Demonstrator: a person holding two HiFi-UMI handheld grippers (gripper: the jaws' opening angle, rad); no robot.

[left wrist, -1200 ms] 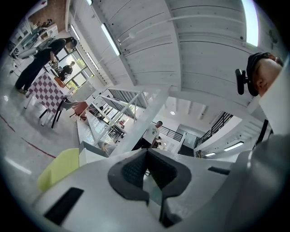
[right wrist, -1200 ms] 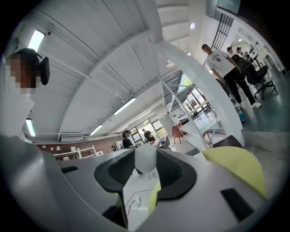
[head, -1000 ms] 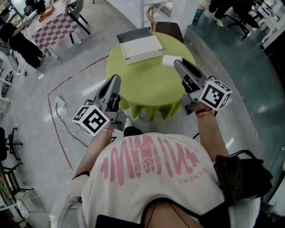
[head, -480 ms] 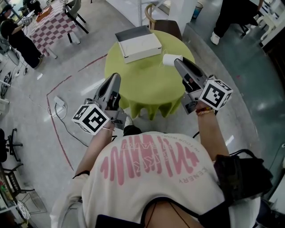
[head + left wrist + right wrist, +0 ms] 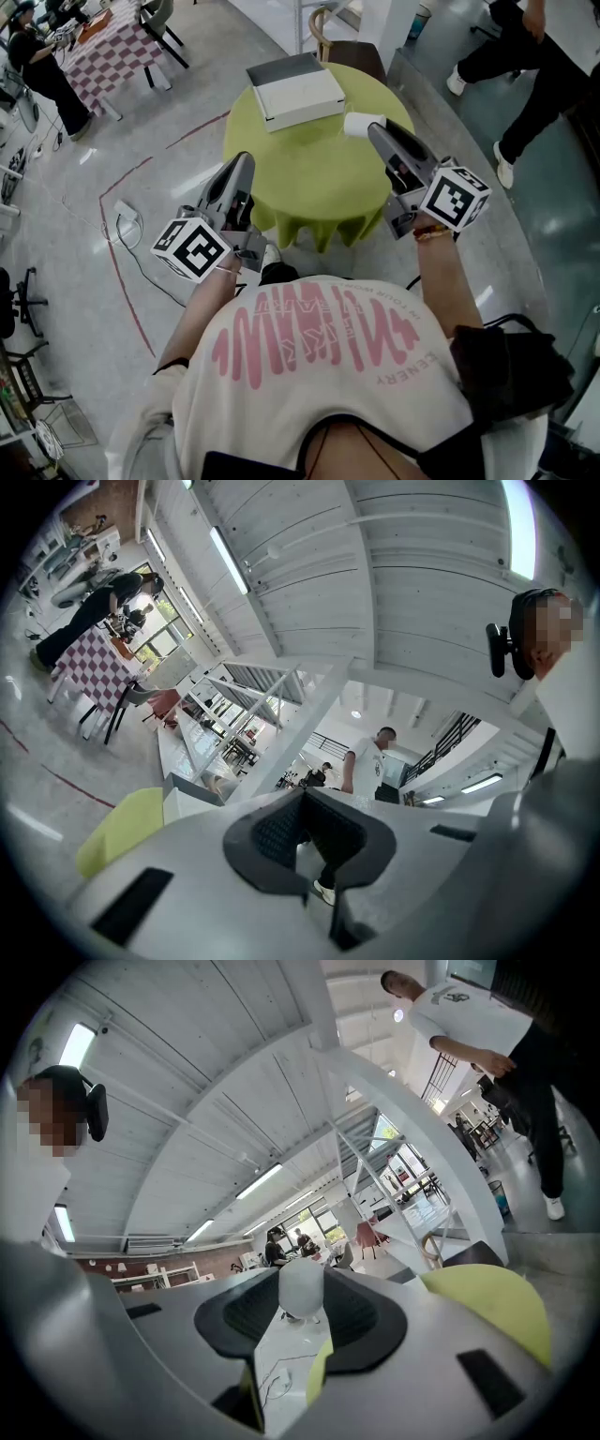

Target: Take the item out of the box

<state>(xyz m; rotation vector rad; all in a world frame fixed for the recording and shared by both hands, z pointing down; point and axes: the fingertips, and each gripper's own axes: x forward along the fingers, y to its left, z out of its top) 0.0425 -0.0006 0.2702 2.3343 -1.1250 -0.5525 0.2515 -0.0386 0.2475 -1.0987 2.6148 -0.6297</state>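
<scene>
A white open box [image 5: 298, 92] with a grey lid [image 5: 281, 66] behind it lies at the far side of the round green table [image 5: 319, 178]. My right gripper [image 5: 373, 131] is over the table's right part, shut on a white rounded item [image 5: 356, 125]. In the right gripper view the item [image 5: 302, 1288] sits between the dark pads [image 5: 248, 1312] of the gripper [image 5: 302, 1305]. My left gripper [image 5: 246, 161] hovers at the table's left edge, slightly open with nothing in it. The left gripper view shows only background through that gripper's [image 5: 305, 834] gap, with the box [image 5: 187, 801] at the left.
A dark chair [image 5: 354, 60] stands behind the table. On the floor at the left lie a power strip and cable [image 5: 127, 217] and a red tape line [image 5: 122, 272]. A person [image 5: 534, 75] walks at the upper right. A checkered table [image 5: 112, 56] stands at the far upper left.
Both grippers stay where they were, the right one still holding the white item. The person at the upper right has walked further into view.
</scene>
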